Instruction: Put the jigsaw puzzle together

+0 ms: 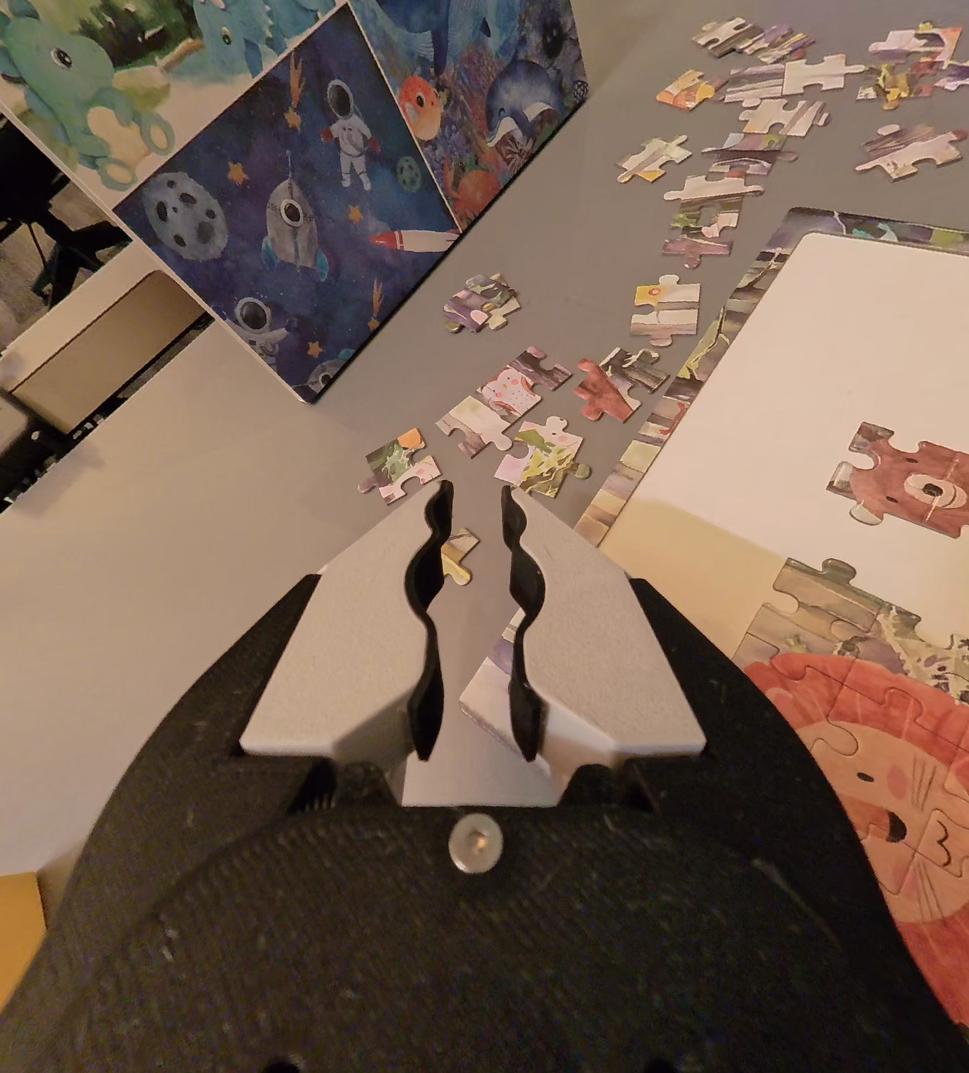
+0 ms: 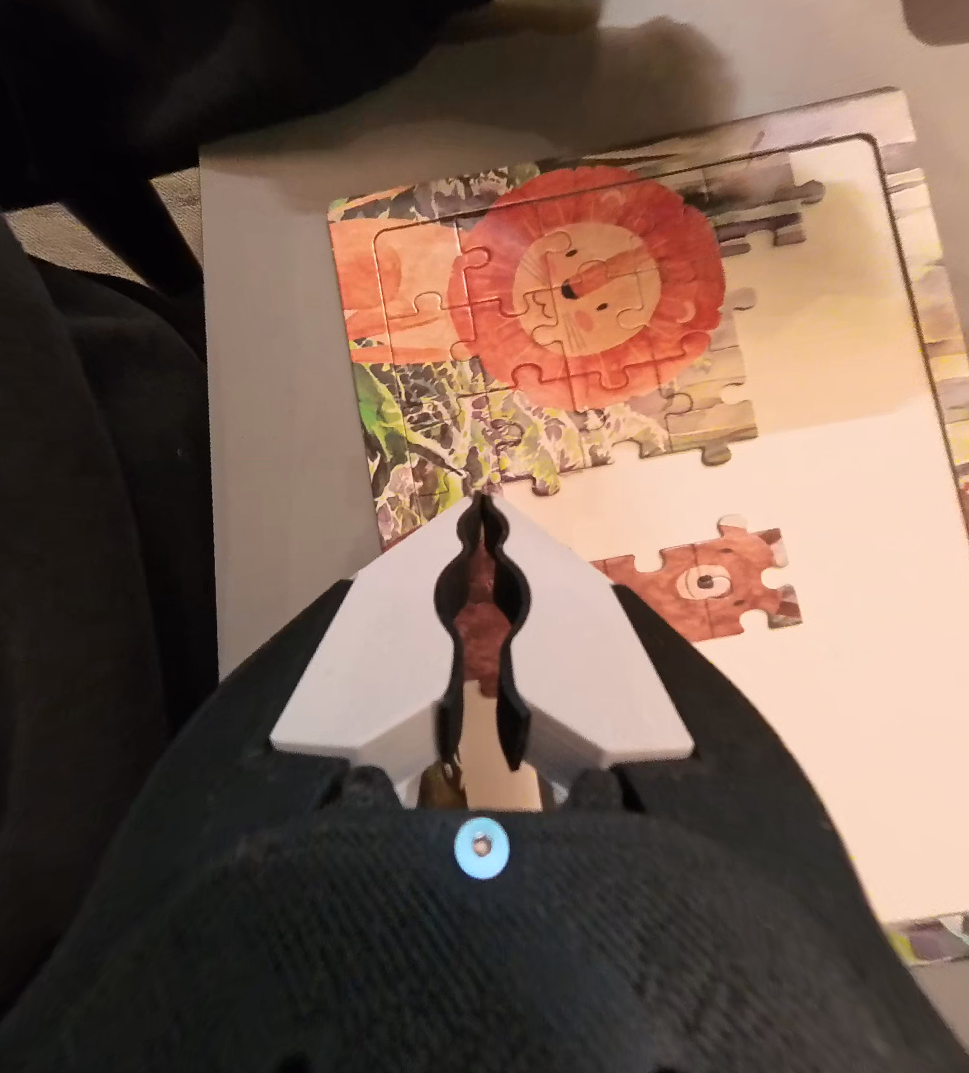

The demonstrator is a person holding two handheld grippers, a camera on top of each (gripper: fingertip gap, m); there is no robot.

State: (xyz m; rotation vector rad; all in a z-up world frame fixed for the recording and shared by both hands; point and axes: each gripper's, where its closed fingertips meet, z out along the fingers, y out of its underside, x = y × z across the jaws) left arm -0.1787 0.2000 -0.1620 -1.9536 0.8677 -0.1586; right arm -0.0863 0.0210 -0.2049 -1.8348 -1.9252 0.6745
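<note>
Over the puzzle tray (image 2: 900,522), the right gripper (image 2: 483,504) is closed on a brown piece (image 2: 479,633) near the bear section (image 2: 703,586); next it must be aligned there, probably. The left gripper (image 1: 473,493) hangs apart above the loose pieces (image 1: 505,406)

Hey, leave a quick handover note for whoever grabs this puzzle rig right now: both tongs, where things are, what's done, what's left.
Left tongs: open, empty, over the grey table just left of the puzzle tray.
Right tongs: closed, tips at the lower edge of the lion section; whether they hold a piece is unclear.
Done: the lion section is assembled in one corner of the tray; a small bear-face cluster lies apart in the tray.
Left: most of the tray is bare. Loose pieces lie scattered on the table beside the tray, in front of the picture boxes.
</note>
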